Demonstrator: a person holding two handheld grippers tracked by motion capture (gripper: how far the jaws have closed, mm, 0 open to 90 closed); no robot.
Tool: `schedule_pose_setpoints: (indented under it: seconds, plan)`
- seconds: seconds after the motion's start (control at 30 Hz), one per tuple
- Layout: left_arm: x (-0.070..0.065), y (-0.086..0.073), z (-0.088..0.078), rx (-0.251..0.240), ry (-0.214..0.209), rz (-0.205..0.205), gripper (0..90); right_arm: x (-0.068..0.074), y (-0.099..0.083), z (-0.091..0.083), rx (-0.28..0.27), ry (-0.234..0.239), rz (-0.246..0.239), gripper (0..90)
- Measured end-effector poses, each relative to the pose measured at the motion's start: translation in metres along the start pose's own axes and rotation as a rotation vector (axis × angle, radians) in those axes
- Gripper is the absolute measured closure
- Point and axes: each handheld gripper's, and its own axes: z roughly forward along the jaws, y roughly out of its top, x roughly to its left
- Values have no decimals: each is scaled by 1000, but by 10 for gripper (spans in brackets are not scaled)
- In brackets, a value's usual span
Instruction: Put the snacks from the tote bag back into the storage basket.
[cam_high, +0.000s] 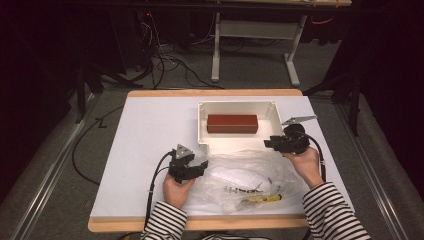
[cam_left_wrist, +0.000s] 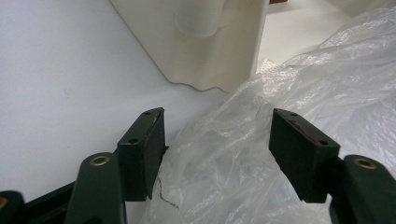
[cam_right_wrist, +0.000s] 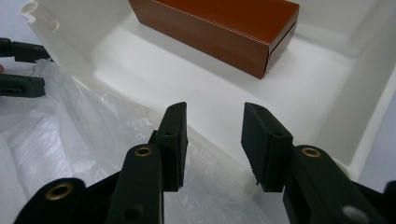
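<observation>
No legible text, dark print inside plastic bag (cam_high: 250, 177) unreadable

Your crumpled clear plastic bag (cam_high: 250, 177) lies flat on the white tabletop at the near edge, between your two hands, its far side just against the front wall of the cream plastic tray. You can see through its wrinkled film to a white sheet inside, with some small dark pieces and a yellow item near the bag's near edge. In the left gripper view the bag's (cam_left_wrist: 261, 154) folded film sits between the open jaws, with a thin dark thread on it by the left jaw. In the right gripper view its (cam_right_wrist: 70, 135) creased film spreads below the tray's rim.
</observation>
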Motion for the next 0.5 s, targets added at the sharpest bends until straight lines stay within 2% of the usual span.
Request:
schedule_pose_setpoints:
  seconds: [0.5]
  plan:
    - [0,0,0,1,0,0,367,5,-4,-11,-44,-4,-14,616]
